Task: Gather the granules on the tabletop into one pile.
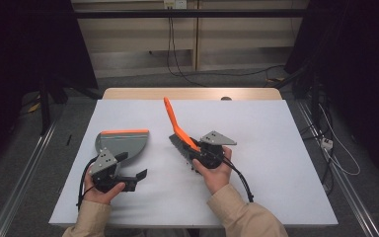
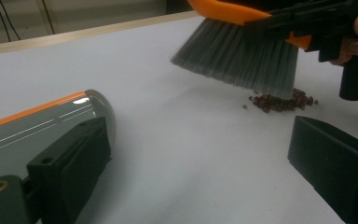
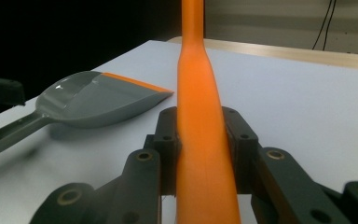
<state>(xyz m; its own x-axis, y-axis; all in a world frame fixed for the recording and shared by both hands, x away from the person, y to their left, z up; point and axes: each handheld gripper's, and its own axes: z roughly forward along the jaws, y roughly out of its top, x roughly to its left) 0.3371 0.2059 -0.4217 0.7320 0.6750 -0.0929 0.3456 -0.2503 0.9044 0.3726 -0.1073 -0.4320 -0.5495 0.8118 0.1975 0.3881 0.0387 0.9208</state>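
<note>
Sweeping is in hand: the brush (image 1: 177,129) is clamped by its orange handle in the right gripper (image 3: 200,140), bristles over the reddish crumbs (image 2: 282,101) – well right of the dustpan (image 1: 123,143), whose handle seems pinched only loosely in the left gripper (image 1: 128,173); next, the crumbs must be pushed toward the dustpan's orange lip

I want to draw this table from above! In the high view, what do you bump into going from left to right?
Left claw → grey dustpan with its orange edge → orange-handled brush → right claw clamped on the brush handle.
</note>
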